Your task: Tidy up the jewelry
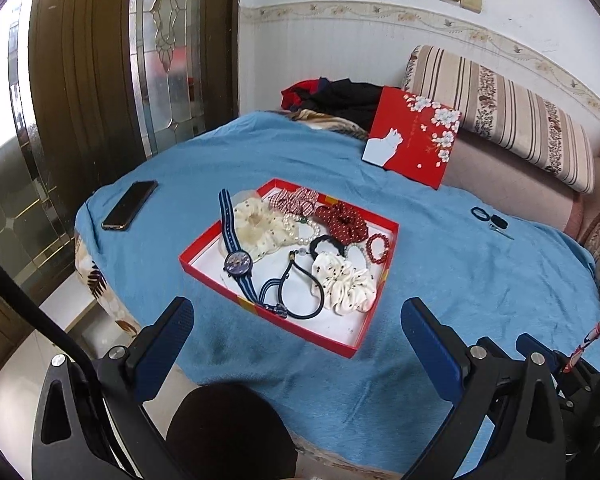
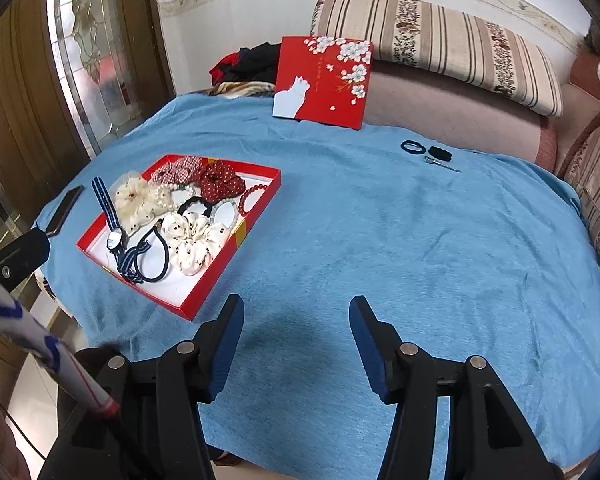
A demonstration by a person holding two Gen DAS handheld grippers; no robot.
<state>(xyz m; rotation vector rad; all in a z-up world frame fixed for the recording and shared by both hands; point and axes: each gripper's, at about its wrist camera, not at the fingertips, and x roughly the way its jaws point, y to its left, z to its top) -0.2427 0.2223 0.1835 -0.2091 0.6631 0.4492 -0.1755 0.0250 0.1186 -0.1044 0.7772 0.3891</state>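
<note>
A red tray box [image 1: 204, 280] [image 2: 220, 280] lies on the blue cloth and holds scrunchies, bead bracelets, hair ties and a blue striped watch [image 1: 238, 262] [image 2: 114, 238]. A white dotted scrunchie [image 1: 344, 284] [image 2: 192, 244] is at its near right. A black hair tie [image 1: 480, 213] [image 2: 411, 145], a black clip [image 2: 439, 153] and a metal hairpin [image 2: 444, 165] lie loose at the far right. My left gripper [image 1: 298, 320] is open and empty, just short of the tray. My right gripper [image 2: 296, 316] is open and empty over bare cloth, right of the tray.
The red box lid [image 1: 412, 136] [image 2: 324, 80] with a white cat leans against the sofa at the back. A black phone [image 1: 130, 205] [image 2: 66, 210] lies left of the tray. Striped cushions [image 2: 440, 40] and clothes [image 1: 340, 98] are behind the table.
</note>
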